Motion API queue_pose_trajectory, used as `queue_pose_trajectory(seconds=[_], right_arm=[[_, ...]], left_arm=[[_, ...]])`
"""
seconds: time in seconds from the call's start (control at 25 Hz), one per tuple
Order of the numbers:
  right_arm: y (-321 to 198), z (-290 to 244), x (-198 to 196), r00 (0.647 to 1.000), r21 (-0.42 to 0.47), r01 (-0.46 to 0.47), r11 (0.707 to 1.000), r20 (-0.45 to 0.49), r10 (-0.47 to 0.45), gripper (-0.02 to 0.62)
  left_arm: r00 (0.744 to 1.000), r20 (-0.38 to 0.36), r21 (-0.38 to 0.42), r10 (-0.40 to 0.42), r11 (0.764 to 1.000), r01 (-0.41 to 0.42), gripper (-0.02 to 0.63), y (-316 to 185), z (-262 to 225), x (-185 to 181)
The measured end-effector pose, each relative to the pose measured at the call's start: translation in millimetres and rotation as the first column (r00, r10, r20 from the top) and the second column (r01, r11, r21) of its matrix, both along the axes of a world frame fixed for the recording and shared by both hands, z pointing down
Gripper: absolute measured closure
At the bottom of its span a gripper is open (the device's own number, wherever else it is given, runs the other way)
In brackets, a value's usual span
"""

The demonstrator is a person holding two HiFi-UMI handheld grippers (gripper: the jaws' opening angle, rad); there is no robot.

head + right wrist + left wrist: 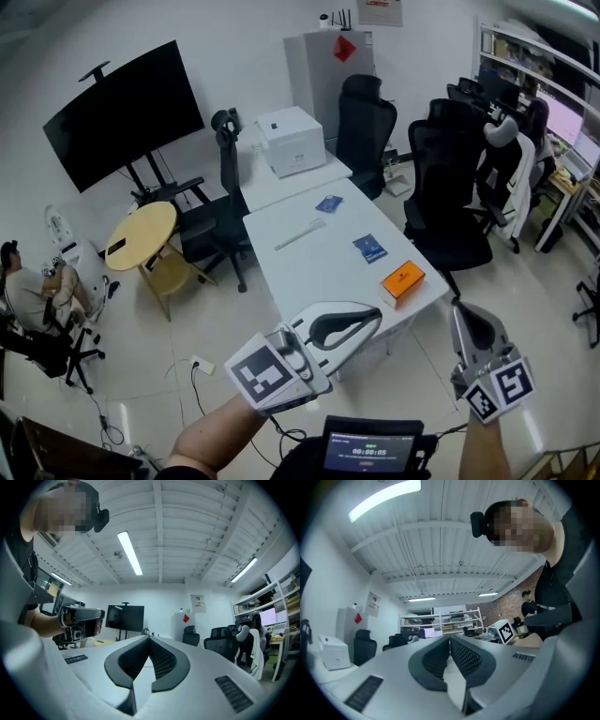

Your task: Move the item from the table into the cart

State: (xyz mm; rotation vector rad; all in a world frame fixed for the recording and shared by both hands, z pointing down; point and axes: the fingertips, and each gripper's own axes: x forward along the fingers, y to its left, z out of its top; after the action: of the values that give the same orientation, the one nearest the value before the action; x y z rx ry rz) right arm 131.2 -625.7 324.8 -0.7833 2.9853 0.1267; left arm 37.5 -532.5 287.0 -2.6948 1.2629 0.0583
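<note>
On the white table (319,272) lie an orange box (402,281) near its front right corner, a blue booklet (369,247), a small blue card (328,203) and a long pale strip (300,233). No cart shows in any view. My left gripper (377,318) (450,641) is held level in front of the table's near edge, jaws shut and empty. My right gripper (457,306) (149,640) hovers to the right of that corner, also shut with nothing in it. Each gripper view catches the other gripper: the right one's marker cube (505,631), the left gripper's body (79,620).
A second table carries a white box (291,141). Black office chairs (448,192) crowd the table's right and far side. A large dark screen on a stand (122,112), a round wooden table (141,234) and a seated person (37,292) are at the left. Cables lie on the floor (197,366).
</note>
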Motion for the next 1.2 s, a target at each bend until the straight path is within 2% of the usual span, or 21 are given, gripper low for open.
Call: queue_pose_trajectory(seconds=[0.08,0.16,0.28,0.48,0.6,0.76,0.84,1.0,1.2], right_arm=[[-15.9,3.3,-28.5,0.999,0.005,0.048,0.999,-0.010,-0.048,0.586],[-21.5,6.0,-59.4,0.996,-0.005,0.085,0.996,0.004,-0.085,0.586],[-21.1,6.0,-115.1,0.991,-0.023,0.132,0.991,0.008,-0.132,0.586],[-8.5,8.4,-237.4,0.990,-0.036,0.139,0.990,-0.003,-0.139,0.586],[3.7,20.4,-324.6,0.993,-0.038,0.119,0.992,-0.015,-0.120,0.586],[22.7,19.1,-445.8,0.998,-0.085,0.064,0.994,0.025,-0.062,0.586],[28.6,17.8,-494.8,0.998,-0.085,0.063,0.994,0.020,-0.061,0.586],[21.1,30.1,-559.4,0.998,-0.089,0.067,0.994,-0.006,-0.068,0.586],[-22.2,34.8,-605.2,0.997,-0.095,0.072,0.993,0.004,-0.072,0.586]], left_arm=[[0.994,0.027,-0.010,-0.106,0.994,0.107,0.593,-18.7,4.5,-22.7],[0.983,0.001,-0.039,-0.185,0.982,0.185,0.594,-33.0,10.2,-51.6],[0.973,-0.030,-0.055,-0.229,0.972,0.227,0.604,-52.0,17.6,-103.8],[0.979,-0.053,-0.067,-0.195,0.979,0.191,0.604,-54.2,28.5,-213.8],[0.984,-0.038,-0.068,-0.177,0.982,0.174,0.604,-38.1,42.8,-300.1],[0.997,0.006,-0.081,-0.081,0.993,0.081,0.604,-6.9,48.2,-426.8],[0.998,0.023,-0.074,-0.064,0.995,0.065,0.603,0.1,49.1,-475.5],[0.998,-0.002,-0.075,-0.061,0.995,0.060,0.603,-10.7,63.9,-534.7],[0.999,0.006,-0.099,-0.050,0.994,0.050,0.603,-55.4,83.6,-572.6]])
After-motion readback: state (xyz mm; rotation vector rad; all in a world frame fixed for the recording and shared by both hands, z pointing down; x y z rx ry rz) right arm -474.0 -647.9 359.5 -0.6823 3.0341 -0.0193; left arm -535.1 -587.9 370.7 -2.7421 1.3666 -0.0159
